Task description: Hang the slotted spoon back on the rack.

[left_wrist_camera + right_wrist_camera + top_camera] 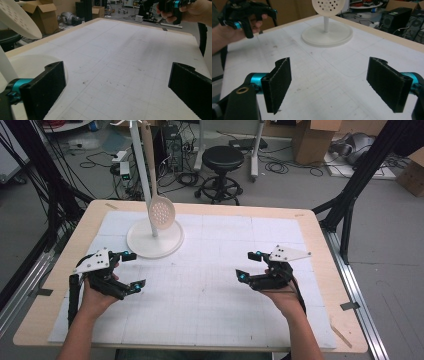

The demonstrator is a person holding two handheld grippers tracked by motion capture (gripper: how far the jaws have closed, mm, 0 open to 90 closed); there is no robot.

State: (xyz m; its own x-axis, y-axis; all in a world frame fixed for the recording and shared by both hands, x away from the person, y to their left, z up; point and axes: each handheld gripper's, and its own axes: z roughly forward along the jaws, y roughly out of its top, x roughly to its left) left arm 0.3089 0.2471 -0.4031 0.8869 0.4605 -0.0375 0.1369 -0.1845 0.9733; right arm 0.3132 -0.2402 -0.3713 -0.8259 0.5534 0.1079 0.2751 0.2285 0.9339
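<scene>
While both tongs gape, slotted spoon (161,213) hangs over round stand (155,239).

No writing, label, brand or number can be read anywhere; the worktop (210,300) mat carries only a printed grid.

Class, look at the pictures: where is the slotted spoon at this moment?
In the high view the slotted spoon hangs from the white stand at the table's far left, ahead of the left tongs, touching neither tongs.
</scene>
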